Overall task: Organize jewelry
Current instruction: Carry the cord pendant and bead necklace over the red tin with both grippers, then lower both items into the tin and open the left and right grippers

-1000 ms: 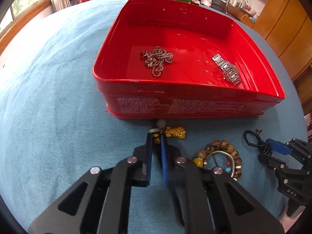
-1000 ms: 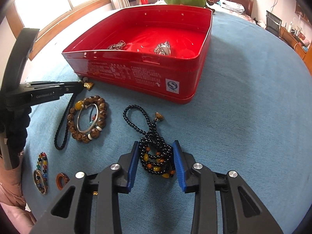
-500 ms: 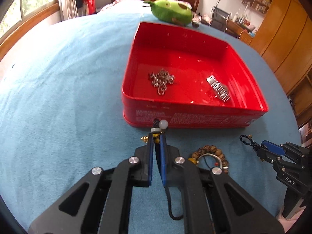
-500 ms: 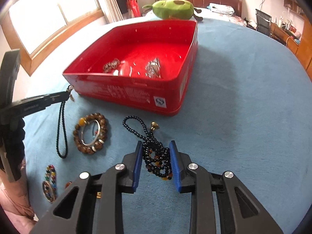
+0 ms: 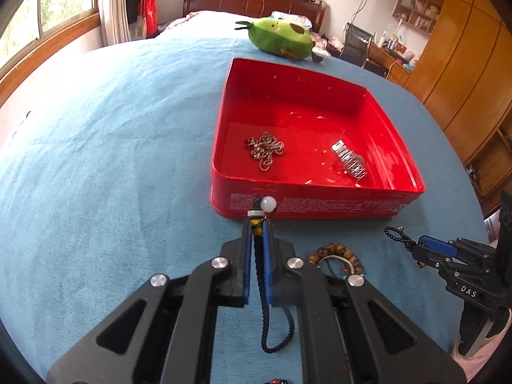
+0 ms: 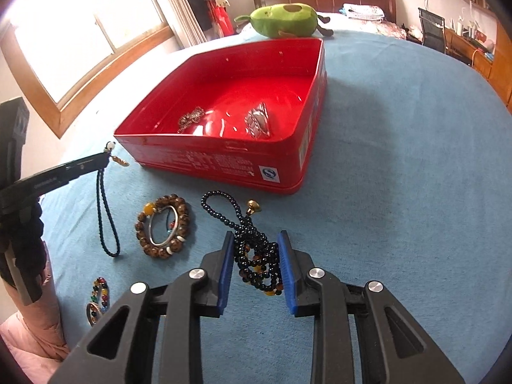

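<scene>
While the left gripper (image 5: 256, 224) is clamped on the beaded top of a dark braided cord charm (image 5: 268, 204), the cord's loop (image 6: 107, 220) hangs down from the tips and the white round bead stands just above them, in front of the near wall of the red rectangular metal tin (image 5: 304, 203). Inside the tin lie a tangled silver chain (image 5: 265, 149) and a silver metal watch band (image 5: 348, 159), apart from each other on the floor.

Right gripper (image 6: 256, 256): fingers apart, set either side of a bunched black bead necklace with orange beads (image 6: 256, 256); whether the blue pads touch the beads cannot be told. One strand of it trails toward the tin, ending by a small gold bell.

On the blue cloth (image 6: 400, 192), between cord and necklace, rests a brown wooden bead bracelet (image 6: 162, 225) with a silver bangle (image 6: 159, 231) inside it. Near the left edge lies a multicoloured bead bracelet (image 6: 97, 300). A green plush toy (image 5: 280, 38) sits beyond the tin.
</scene>
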